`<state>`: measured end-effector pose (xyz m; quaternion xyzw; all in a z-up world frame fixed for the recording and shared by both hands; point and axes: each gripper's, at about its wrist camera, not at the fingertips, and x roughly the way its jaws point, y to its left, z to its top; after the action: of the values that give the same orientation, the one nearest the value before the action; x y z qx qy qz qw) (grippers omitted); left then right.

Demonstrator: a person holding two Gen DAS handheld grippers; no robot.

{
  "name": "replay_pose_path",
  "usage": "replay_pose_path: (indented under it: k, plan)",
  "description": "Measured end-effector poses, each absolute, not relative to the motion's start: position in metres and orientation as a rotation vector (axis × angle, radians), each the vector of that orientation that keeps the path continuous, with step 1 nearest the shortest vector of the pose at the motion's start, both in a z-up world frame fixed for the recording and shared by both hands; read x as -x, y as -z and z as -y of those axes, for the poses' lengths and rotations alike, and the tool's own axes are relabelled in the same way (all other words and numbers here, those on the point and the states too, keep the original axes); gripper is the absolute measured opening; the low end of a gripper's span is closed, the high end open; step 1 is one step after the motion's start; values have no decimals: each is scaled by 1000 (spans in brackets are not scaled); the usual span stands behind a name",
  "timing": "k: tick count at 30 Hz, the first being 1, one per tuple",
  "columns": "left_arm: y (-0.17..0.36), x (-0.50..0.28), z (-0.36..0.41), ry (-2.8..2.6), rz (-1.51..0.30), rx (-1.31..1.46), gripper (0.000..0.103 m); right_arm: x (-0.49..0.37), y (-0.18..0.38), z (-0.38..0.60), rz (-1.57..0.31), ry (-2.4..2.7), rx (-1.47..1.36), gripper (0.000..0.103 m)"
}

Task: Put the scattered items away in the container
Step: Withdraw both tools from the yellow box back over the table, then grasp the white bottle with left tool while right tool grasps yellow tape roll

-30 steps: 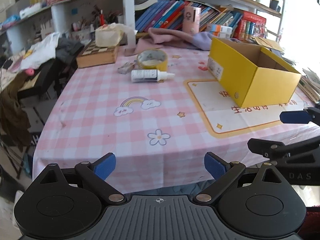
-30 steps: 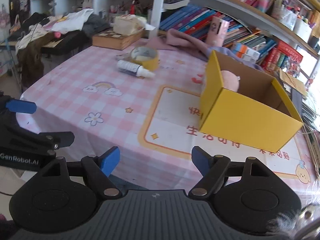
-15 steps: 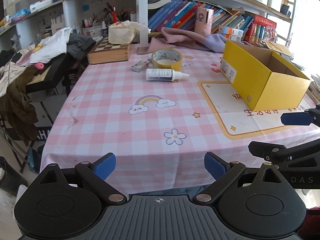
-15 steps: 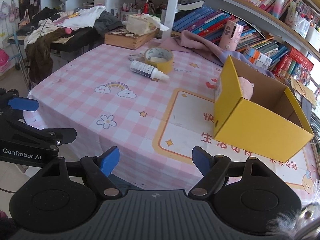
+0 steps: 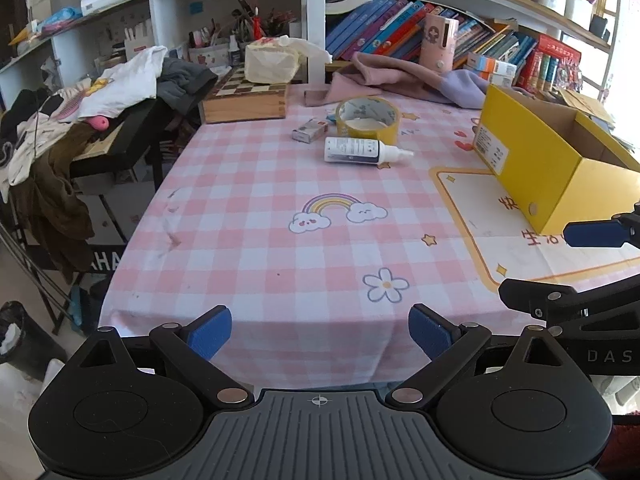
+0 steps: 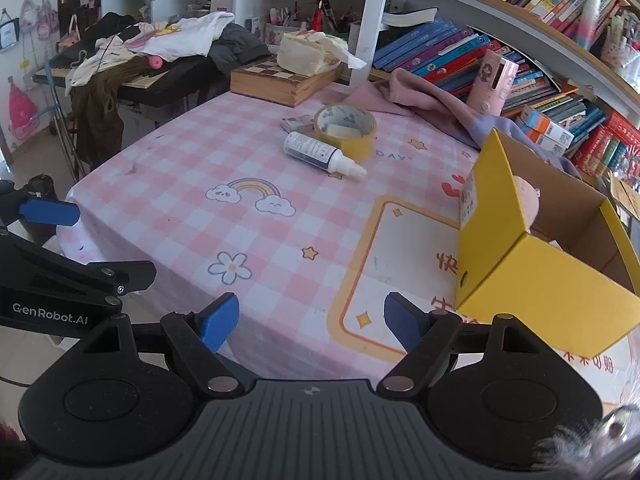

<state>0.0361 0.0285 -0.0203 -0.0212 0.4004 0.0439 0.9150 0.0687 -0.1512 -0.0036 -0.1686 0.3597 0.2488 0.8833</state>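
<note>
Pink checked cloth covers the worktop. From the left view, my left gripper is wide open and holds nothing. A white squeeze bottle lies touching a yellow tape roll; it could roll away if bumped.

From the right view, my right gripper is wide open and empty too. The yellow cardboard box might slide if I knock it.

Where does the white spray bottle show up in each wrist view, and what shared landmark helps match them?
Left wrist: white spray bottle lies on its side above centre, nozzle pointing right, just below the tape roll.
Right wrist: the bottle lies upper centre, nozzle toward lower right, against the tape roll's near side.
Shared landmark: rainbow print on the tablecloth.
</note>
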Motion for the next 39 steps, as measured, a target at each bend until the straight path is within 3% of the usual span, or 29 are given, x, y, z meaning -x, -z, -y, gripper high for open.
replay_pose_path:
  k: [28,39]
  plan:
    - [35,-158,-25,-77,-871,-8,97,-220,18,131,-793,-547,324,68]
    - [32,-231,-32,39,-786,-135,97,-302,7,114,-762,-500,205,68]
